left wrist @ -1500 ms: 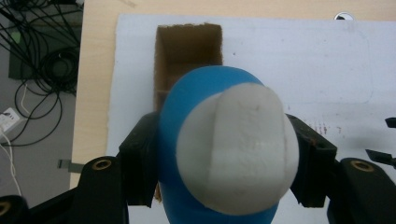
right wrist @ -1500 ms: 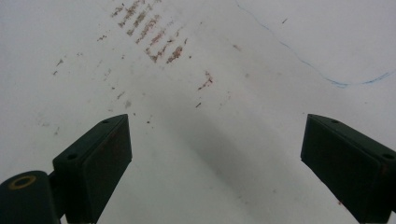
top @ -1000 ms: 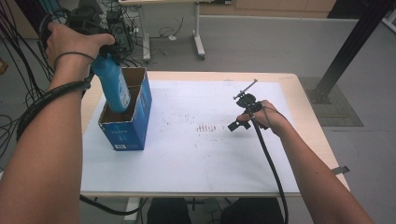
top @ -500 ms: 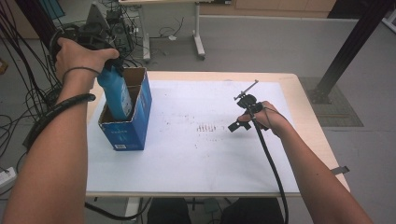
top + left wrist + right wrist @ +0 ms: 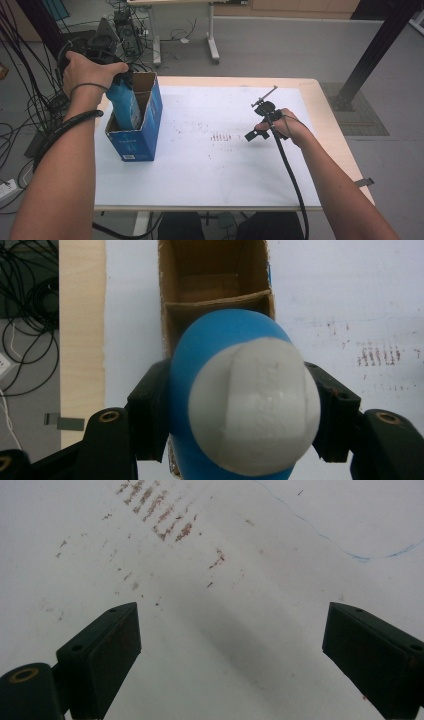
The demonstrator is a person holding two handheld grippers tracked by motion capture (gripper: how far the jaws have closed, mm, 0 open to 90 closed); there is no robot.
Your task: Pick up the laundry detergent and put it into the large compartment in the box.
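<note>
Item 1: blue plastic bottle with a pale grey cap. It sits between the two black jaws of the left gripper, which press on its body from either side; seen cap-first in the left gripper view. In the high view the bottle stands tilted, its lower part inside the box, its top covered by the left hand.

Item 2: blue cardboard box with an open top and brown inside. It stands on the left part of the tabletop, near the left edge. A cardboard divider splits its interior into compartments in the left gripper view; the far compartment appears empty. Which compartment takes the bottle cannot be told.

Item 3: right gripper. Its jaws are spread wide with nothing between them, above bare surface. In the high view the right hand holds it over the right part of the tabletop, well apart from the box.

Item 4: white sheet covering the tabletop, marked with small reddish-brown stains and a thin blue pen line.
</note>
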